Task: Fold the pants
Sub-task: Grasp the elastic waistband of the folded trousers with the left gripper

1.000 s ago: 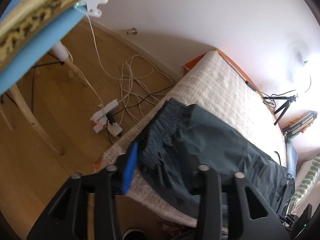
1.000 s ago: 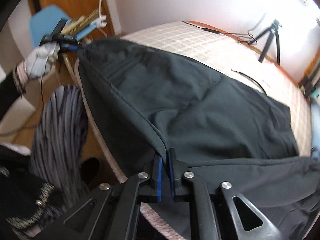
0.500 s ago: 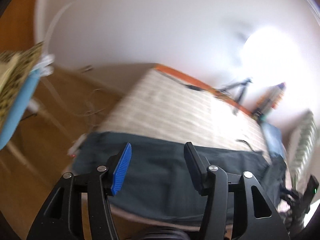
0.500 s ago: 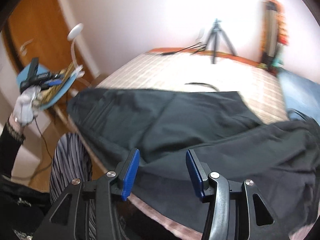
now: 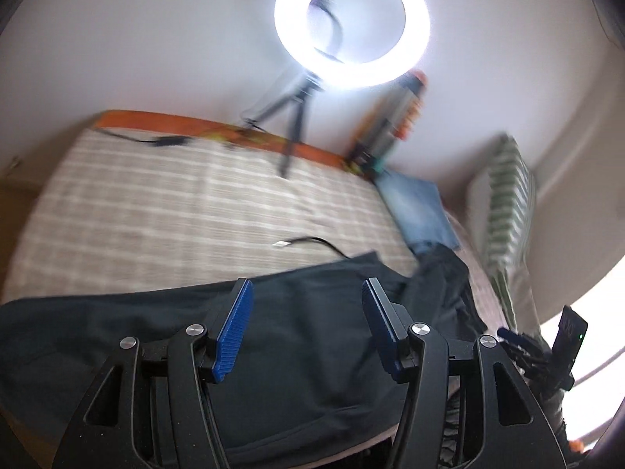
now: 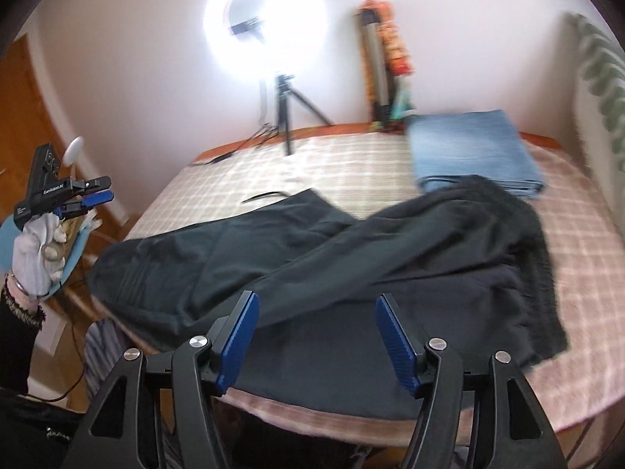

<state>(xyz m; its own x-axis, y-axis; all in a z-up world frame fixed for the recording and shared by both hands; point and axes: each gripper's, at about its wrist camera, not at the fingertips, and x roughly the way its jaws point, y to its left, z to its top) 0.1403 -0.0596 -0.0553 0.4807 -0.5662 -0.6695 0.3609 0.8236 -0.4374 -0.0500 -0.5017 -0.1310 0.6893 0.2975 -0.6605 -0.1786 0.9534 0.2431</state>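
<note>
Both tools, left tool (image 5: 304,328) and right tool (image 6: 316,336), gape empty above the dark pants (image 6: 312,258) on the bed (image 6: 586,234); soft, light, limp fabric, best pinched at waistband corners or hems.

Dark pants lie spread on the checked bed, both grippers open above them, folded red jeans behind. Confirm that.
One detail is wrong: the folded jeans are light blue, not red, as the right wrist view shows. The dark pants do lie on the bed, with the right gripper and left gripper open.
</note>
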